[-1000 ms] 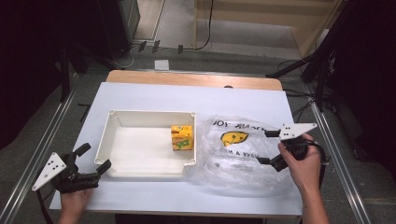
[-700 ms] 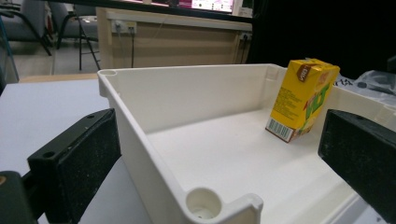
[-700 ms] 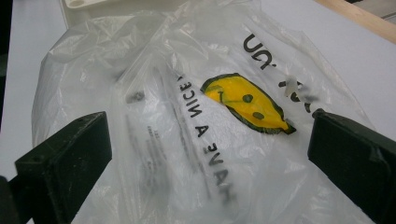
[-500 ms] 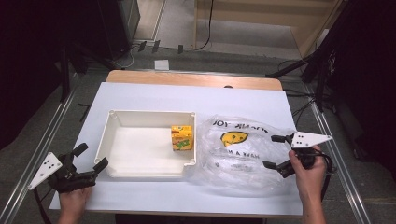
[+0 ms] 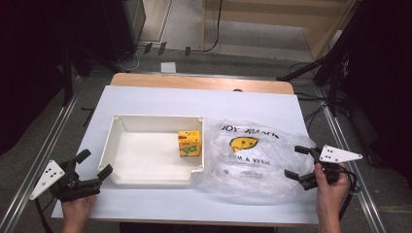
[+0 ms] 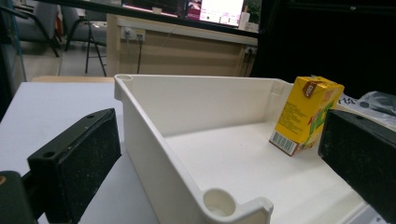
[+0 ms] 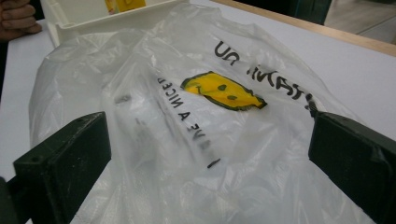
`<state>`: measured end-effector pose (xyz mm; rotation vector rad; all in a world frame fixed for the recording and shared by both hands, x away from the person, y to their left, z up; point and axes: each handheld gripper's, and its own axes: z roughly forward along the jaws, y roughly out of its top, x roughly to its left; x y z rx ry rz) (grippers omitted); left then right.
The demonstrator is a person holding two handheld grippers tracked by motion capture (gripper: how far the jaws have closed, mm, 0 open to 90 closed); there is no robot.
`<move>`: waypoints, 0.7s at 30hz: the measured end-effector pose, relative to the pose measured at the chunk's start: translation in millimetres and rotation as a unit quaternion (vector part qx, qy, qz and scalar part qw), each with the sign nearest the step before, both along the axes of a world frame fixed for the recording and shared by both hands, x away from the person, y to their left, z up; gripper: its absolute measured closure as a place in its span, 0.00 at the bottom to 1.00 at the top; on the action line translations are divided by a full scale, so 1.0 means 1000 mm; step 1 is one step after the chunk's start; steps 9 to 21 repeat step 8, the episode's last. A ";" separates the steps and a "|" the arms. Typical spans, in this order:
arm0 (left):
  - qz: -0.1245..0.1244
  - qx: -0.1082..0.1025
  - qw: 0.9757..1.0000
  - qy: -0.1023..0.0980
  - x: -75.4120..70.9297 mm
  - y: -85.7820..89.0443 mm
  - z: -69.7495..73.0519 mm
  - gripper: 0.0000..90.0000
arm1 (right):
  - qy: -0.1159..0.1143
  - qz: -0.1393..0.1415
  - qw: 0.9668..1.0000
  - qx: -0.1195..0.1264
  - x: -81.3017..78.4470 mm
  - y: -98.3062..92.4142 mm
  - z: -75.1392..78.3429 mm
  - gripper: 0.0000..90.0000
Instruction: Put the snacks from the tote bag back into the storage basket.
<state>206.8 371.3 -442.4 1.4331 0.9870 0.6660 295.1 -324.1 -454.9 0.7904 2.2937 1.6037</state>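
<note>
White table point(image 5: 145, 102): a cream tray point(image 5: 116, 127) holds 1 yellow carton point(image 5: 189, 143) at its 3 o'clock wall. At 3 o'clock from it lies a clear bag point(image 5: 252, 160) reading "HAVE A NICE". Left gripper point(image 5: 92, 164) and right gripper point(image 5: 297, 162) both gape, holding nothing.

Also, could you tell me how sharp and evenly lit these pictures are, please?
High view: table bright, surroundings dark. Left gripper view: juice carton and tray sharp, near pads soft. Right gripper view: plastic bag with soft sheen, slightly blurred.
</note>
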 end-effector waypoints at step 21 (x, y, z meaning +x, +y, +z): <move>0.001 0.001 1.000 -0.007 0.000 -0.001 0.000 0.00 | -0.011 -0.019 1.000 0.018 -0.003 -0.002 0.000 0.03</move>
